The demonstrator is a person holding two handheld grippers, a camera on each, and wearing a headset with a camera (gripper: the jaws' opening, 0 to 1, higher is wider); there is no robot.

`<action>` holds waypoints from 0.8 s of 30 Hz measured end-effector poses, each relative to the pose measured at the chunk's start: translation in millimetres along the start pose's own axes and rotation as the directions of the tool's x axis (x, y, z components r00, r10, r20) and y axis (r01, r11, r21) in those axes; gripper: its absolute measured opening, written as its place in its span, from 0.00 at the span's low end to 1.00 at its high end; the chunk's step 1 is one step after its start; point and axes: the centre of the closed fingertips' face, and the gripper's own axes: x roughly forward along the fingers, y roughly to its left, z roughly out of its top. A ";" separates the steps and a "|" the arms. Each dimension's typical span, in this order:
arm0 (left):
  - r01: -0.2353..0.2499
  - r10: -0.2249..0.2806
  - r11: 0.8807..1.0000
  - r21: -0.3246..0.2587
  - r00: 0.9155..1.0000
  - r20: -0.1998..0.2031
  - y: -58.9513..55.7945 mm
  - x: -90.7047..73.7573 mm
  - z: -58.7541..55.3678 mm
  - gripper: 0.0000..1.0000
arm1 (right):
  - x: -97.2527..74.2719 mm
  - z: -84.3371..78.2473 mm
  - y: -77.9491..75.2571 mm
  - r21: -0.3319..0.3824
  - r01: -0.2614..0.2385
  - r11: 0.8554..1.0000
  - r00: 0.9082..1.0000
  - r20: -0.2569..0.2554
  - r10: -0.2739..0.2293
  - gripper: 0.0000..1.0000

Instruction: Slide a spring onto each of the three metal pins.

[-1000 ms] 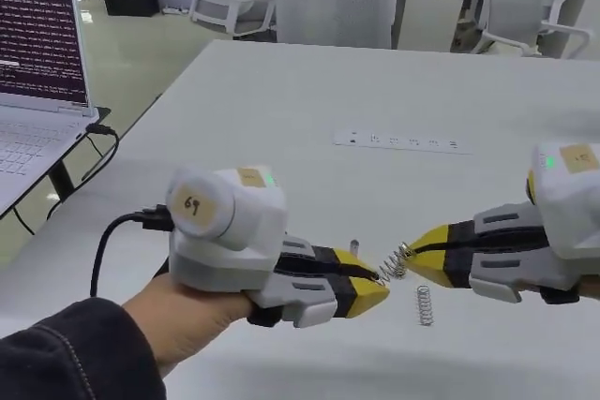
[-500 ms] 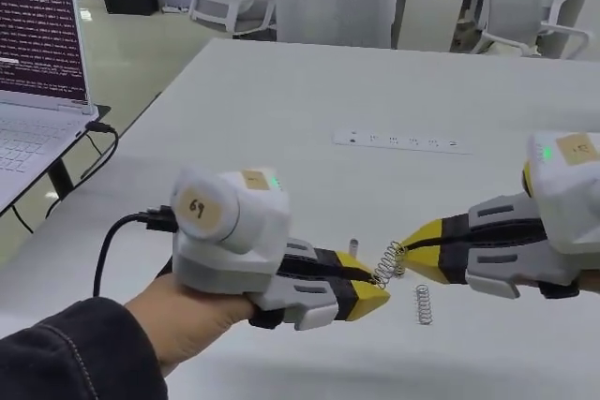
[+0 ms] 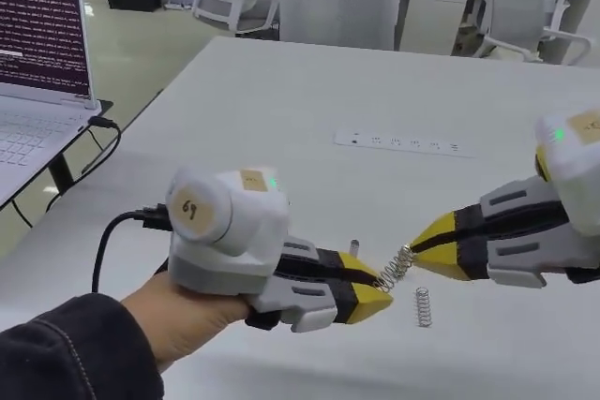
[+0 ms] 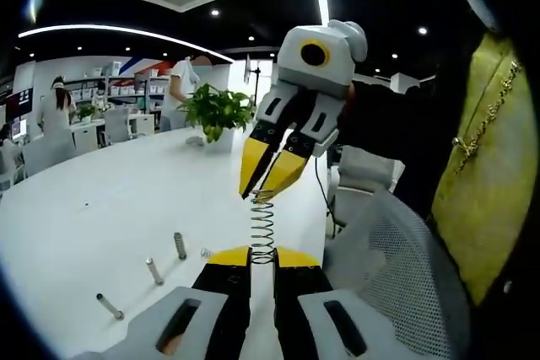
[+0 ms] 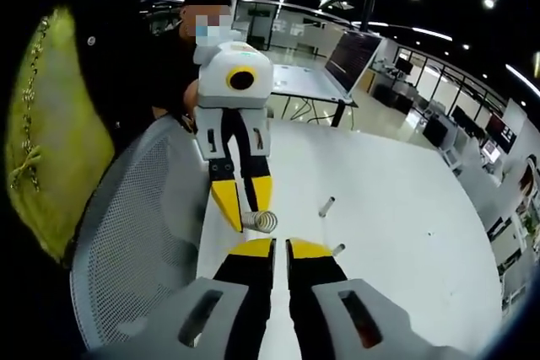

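Your L tongs [image 3: 378, 286], R tongs [image 3: 414, 248] each pinch one end of spring [image 3: 396, 265]. 2nd spring [image 3: 424, 306] on counter [image 3: 309, 110] under R tongs; pin [image 3: 354, 248] upright beside L tongs.

White table [image 3: 281, 100], loose spring [image 3: 424, 306], pin [image 3: 354, 248]

The right gripper [image 3: 417, 248] runs off the head view's right edge, and the laptop [image 3: 37, 91] off its left. Both ends of the spring [image 3: 396, 267] sit buried between jaw tips, so what lies inside its coils cannot be told. In the left gripper view the pins [image 4: 154, 271] are too small and blurred to tell whether they are bare.
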 end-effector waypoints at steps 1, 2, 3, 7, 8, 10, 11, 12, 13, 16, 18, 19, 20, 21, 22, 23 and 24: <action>0.002 -0.002 1.000 0.002 1.000 0.001 -0.4 -0.2 0.1 0.01 | -0.9 -0.2 1.1 0.000 -0.009 1.000 1.000 -0.003 0.009 0.04; 0.003 -0.003 1.000 0.004 1.000 0.000 -0.2 -0.5 -0.1 0.01 | -4.0 0.7 5.0 -0.003 -0.039 0.999 0.999 -0.005 0.039 0.04; 0.002 -0.002 1.000 0.004 1.000 0.000 0.1 -0.7 -0.3 0.01 | -5.6 1.2 6.3 -0.006 -0.050 0.999 0.999 -0.008 0.050 0.06; 0.010 -0.010 1.000 0.009 1.000 0.000 -0.5 -1.3 -0.3 0.01 | -10.5 12.8 15.2 0.005 -0.121 0.993 0.992 0.021 0.121 0.16; 0.014 -0.014 1.000 0.008 1.000 0.001 -1.2 -1.2 -0.2 0.01 | -9.9 13.6 15.7 0.000 -0.129 0.992 0.992 0.015 0.129 0.17; 0.020 -0.020 1.000 0.013 1.000 0.000 -2.6 -0.7 0.1 0.01 | -7.2 14.8 15.7 -0.015 -0.141 0.990 0.990 -0.004 0.141 0.18; 0.025 -0.025 1.000 0.015 1.000 0.000 -3.7 -0.4 0.4 0.01 | -5.9 15.9 15.9 -0.019 -0.151 0.988 0.988 -0.007 0.151 0.18; 0.028 -0.028 0.999 0.017 1.000 0.001 -4.6 0.0 0.9 0.01 | -4.3 17.9 18.0 -0.014 -0.176 0.984 0.984 -0.005 0.176 0.18; 0.030 -0.030 0.999 0.020 1.000 0.001 -5.2 0.1 1.2 0.01 | -3.2 18.6 19.1 -0.014 -0.187 0.982 0.982 -0.008 0.187 0.18; 0.040 -0.040 0.999 0.026 0.999 0.003 -8.0 0.0 2.8 0.01 | 2.1 18.5 24.1 -0.029 -0.238 0.971 0.971 -0.037 0.236 0.19; 0.045 -0.045 0.998 0.031 0.999 0.005 -9.4 -0.2 3.7 0.01 | 3.8 17.9 24.5 -0.028 -0.252 0.967 0.967 -0.051 0.251 0.18; 0.047 -0.047 0.998 0.035 0.999 0.005 -10.1 -0.3 4.0 0.01 | 4.8 18.0 25.4 -0.033 -0.265 0.964 0.963 -0.057 0.263 0.18; 0.048 -0.049 0.998 0.037 0.999 0.004 -10.6 -0.3 4.2 0.01 | 5.4 17.5 26.2 -0.033 -0.275 0.961 0.960 -0.066 0.273 0.18; 0.049 -0.049 0.998 0.039 0.999 0.006 -11.1 -0.3 4.6 0.01 | 5.9 17.5 26.8 -0.034 -0.282 0.959 0.958 -0.071 0.279 0.17; 0.050 -0.051 0.998 0.039 0.999 0.007 -11.5 -0.3 4.9 0.01 | 6.6 16.8 28.1 -0.039 -0.294 0.955 0.954 -0.082 0.290 0.17; 0.051 -0.052 0.998 0.039 0.999 0.008 -11.8 -0.3 5.2 0.01 | 7.1 16.9 28.4 -0.040 -0.298 0.954 0.952 -0.087 0.294 0.16; 0.052 -0.052 0.998 0.040 0.999 0.009 -12.0 -0.3 5.4 0.01 | 7.8 16.7 29.0 -0.043 -0.305 0.951 0.949 -0.093 0.301 0.16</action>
